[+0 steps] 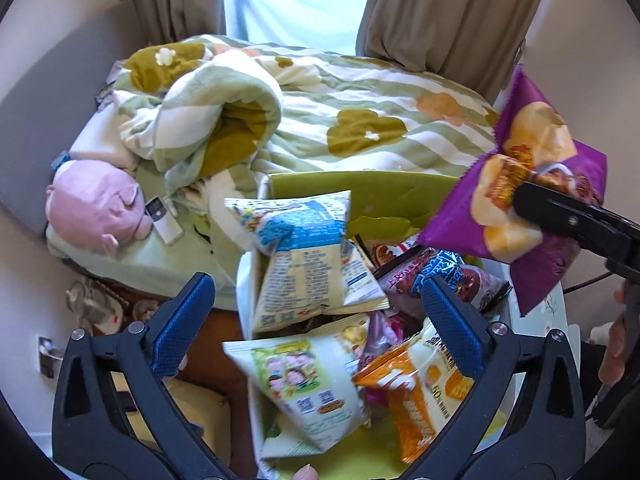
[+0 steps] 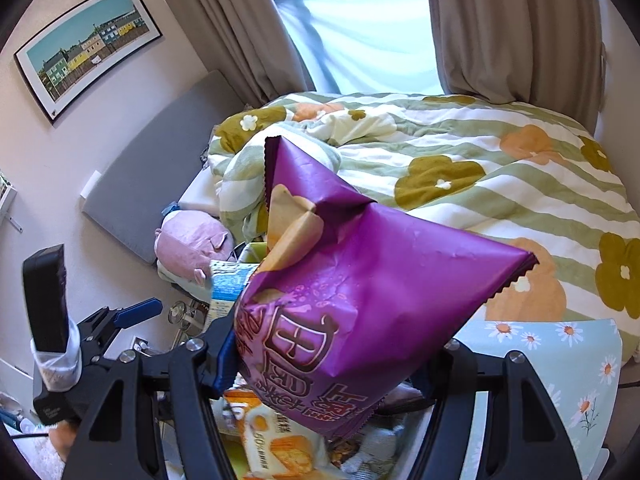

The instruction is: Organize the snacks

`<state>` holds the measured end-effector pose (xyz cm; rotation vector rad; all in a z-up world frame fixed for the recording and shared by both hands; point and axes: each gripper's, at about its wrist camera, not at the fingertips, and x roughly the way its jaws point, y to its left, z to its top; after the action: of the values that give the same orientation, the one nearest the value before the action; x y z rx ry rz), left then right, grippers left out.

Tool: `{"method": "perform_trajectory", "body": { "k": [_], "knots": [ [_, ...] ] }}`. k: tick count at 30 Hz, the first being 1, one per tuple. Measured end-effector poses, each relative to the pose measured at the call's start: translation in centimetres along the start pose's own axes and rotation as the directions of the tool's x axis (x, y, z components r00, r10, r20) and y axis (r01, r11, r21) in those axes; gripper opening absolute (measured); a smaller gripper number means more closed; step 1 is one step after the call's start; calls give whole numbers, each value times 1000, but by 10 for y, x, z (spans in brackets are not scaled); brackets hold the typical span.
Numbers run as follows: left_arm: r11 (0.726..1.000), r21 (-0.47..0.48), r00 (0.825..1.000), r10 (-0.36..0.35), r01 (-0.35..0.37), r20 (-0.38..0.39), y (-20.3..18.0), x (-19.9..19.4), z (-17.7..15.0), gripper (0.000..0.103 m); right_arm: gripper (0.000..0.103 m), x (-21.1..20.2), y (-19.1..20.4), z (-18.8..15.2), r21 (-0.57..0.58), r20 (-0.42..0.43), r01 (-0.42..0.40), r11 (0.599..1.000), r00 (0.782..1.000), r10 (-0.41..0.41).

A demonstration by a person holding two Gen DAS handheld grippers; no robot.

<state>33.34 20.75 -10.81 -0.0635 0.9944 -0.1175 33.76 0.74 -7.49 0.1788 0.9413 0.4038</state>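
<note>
A green-lined box [image 1: 360, 188] holds several snack bags: a blue-and-cream bag [image 1: 308, 256], a pale green cartoon bag [image 1: 304, 388], an orange bag [image 1: 420, 392] and dark red packets [image 1: 444, 276]. My left gripper [image 1: 320, 320] is open and empty, its blue pads straddling the pile from above. My right gripper [image 2: 324, 364] is shut on a purple chip bag [image 2: 360, 280] and holds it in the air above the box's right side; the bag also shows in the left wrist view [image 1: 532, 200]. The orange bag [image 2: 276, 440] lies below it.
A bed with a green striped floral quilt [image 2: 480, 168] lies behind the box. A pink plush pig [image 1: 92, 208] and a white remote [image 1: 164, 220] lie on the bed's near left. A daisy-print cloth [image 2: 560, 360] covers a surface at right. Curtains [image 1: 440, 8] and a window stand at the back.
</note>
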Motion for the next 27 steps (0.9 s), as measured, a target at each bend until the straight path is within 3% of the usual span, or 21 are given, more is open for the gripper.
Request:
{"method": "perform_trajectory", "body": {
  "k": [7, 12, 14, 20, 27],
  "knots": [
    [1000, -1, 999, 25, -25, 20, 17, -12, -3, 102, 71, 26, 25, 3, -12, -57, -22, 1000, 998, 21],
    [999, -10, 999, 32, -32, 17, 24, -14, -11, 102, 96, 34, 28, -12, 3, -78, -10, 1000, 997, 10],
    [999, -15, 999, 34, -34, 13, 26, -14, -15, 102, 99, 31, 27, -17, 8, -64, -2, 1000, 998, 3],
    [999, -24, 999, 41, -41, 22, 17, -27, -27, 102, 100, 9, 24, -29, 12, -40, 5, 1000, 999, -5],
    [998, 9, 991, 67, -69, 115, -17, -78, -43, 102, 100, -55, 23, -43, -12, 65, 33, 999, 997, -32]
  ]
}}
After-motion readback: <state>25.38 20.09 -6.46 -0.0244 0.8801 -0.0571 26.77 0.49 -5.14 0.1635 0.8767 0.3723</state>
